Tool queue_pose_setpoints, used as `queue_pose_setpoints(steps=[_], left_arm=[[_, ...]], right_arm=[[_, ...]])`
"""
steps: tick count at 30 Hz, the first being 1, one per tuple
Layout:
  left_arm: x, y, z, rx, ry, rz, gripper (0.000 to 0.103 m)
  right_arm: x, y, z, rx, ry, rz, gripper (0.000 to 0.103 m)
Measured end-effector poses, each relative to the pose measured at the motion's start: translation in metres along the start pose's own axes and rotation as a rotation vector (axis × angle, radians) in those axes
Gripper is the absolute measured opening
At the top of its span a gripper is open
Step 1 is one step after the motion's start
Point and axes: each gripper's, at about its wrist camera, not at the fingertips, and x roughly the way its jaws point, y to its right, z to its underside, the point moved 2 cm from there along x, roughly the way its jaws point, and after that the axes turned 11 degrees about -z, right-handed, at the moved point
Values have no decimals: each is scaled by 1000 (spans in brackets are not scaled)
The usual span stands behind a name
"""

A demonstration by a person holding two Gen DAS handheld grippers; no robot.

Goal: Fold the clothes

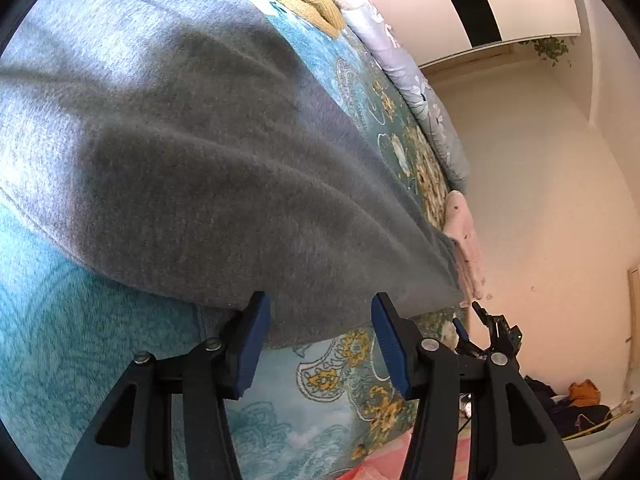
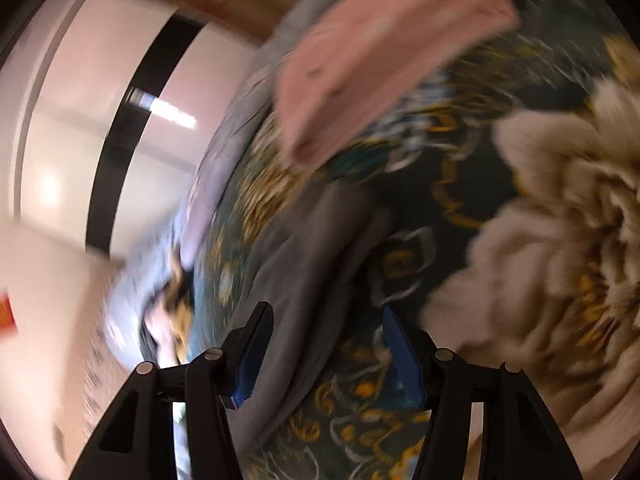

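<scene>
While my fingers stand apart: left gripper [image 1: 320, 336] gapes at the grey garment's [image 1: 192, 168] near hem, holding nothing.
Right gripper [image 2: 326, 344]: also wide, astride a grey fold; view blurred.
Garment: spread on the patterned bedspread [image 1: 360, 392].
Grip advice: pinch both layers at the hem, evenly.
Beyond: pink cloth [image 2: 380, 52] by the far edge.

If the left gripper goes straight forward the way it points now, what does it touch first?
Most likely the grey garment: its edge lies directly between the open fingers of the left gripper, spread on the patterned bedcover. The exact depth is unclear.
</scene>
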Motion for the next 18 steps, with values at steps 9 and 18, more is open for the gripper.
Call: queue_pose_setpoints(steps=[9, 18], left_arm=[[-2, 3, 3, 9, 6, -44, 54], [-1, 1, 4, 6, 6, -31, 54]], right_arm=[[28, 26, -31, 168, 27, -78, 59], [34, 35, -38, 235, 59, -55, 20]])
